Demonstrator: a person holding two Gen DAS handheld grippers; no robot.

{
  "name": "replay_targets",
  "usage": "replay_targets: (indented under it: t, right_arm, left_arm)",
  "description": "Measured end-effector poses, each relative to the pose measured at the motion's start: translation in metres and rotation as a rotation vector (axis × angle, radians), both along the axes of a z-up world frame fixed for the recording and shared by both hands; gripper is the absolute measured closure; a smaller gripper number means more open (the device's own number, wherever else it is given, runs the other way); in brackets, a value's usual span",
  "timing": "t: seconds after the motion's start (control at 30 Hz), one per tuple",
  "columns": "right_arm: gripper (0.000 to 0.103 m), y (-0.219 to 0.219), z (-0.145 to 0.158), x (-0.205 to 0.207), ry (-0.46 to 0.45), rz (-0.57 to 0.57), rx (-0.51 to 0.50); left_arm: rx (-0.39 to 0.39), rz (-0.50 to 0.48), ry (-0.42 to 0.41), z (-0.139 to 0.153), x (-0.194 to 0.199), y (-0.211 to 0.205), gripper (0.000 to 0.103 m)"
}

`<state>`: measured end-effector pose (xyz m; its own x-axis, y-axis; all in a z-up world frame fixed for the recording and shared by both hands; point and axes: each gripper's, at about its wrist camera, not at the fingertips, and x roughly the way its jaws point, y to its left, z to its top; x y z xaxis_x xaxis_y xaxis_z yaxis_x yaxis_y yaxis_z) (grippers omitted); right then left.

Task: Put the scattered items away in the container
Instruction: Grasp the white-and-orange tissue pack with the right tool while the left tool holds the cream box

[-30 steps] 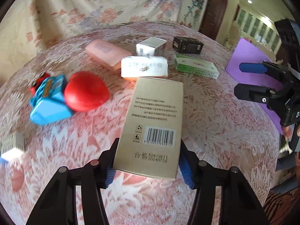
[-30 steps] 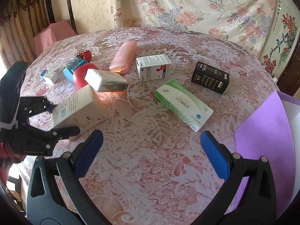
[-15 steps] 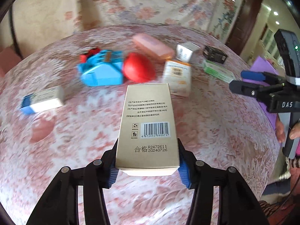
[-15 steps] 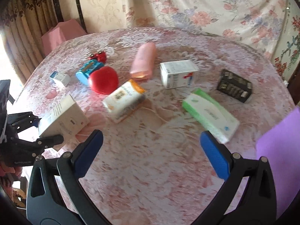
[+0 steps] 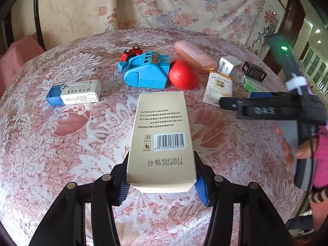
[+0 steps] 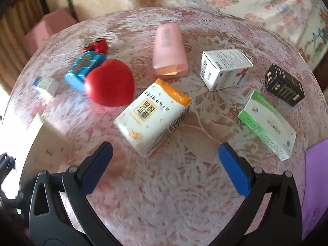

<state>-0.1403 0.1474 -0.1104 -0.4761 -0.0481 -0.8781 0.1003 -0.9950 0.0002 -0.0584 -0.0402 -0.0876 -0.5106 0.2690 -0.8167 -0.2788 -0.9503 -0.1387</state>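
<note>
The left gripper (image 5: 162,176) clamps a beige box (image 5: 162,139) by its near end, blue pads pressed to both long sides, the box pointing straight ahead with its barcode face up above the round table (image 5: 41,143) and its pink lace cloth. Ahead of the box's far end lie a blue toy (image 5: 146,72) and, touching its right side, a red heart (image 5: 183,74); a small red car (image 5: 131,52) sits just beyond the toy. To the gripper's front left rests a blue-and-white box (image 5: 74,92). Ahead and to the right lie a pink case (image 5: 194,55), a white-and-orange pack (image 5: 219,88), a small white box (image 5: 228,65), a black box (image 5: 254,71) and a green box (image 5: 251,83), the last partly hidden behind the right gripper (image 5: 231,102), which juts in from the right. Seen from its own camera, the right gripper (image 6: 165,160) stands wide open and empty above the cloth, the white-and-orange pack (image 6: 153,114) just ahead between its spread fingers. The heart (image 6: 109,82) lies front left, the green box (image 6: 266,125) front right, and a purple sheet (image 6: 316,174) shows at the right edge. The container cannot be made out for certain in either view.
</note>
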Motion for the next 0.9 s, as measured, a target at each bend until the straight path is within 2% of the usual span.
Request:
replay_targets:
  t: [0.07,0.43,0.6,0.77,0.83,0.9]
  right_arm:
    - [0.000,-0.003,-0.002,-0.003,-0.006,-0.034,-0.014]
    - [0.000,-0.018,-0.007,-0.020,0.032,-0.100,0.078]
    - [0.000,0.000,0.005,-0.004,0.058,-0.092,0.098]
    - [0.000,0.037,0.013,0.013,0.072,-0.143,0.087]
    - [0.000,0.048,0.014,0.016,0.074,-0.154,0.059]
    - [0.000,0.048,0.014,0.013,0.077,-0.117,0.015]
  left_arm:
    - [0.003,0.005,0.002,0.000,0.001,-0.001,0.049]
    - [0.016,0.007,-0.002,-0.002,0.004,-0.004,0.049]
    - [0.024,0.015,0.008,0.002,0.003,-0.008,0.047]
    - [0.034,0.024,0.015,0.005,0.001,-0.010,0.044]
    - [0.039,0.026,0.019,0.006,0.000,-0.011,0.042]
    - [0.042,0.030,0.020,0.007,-0.002,-0.010,0.040]
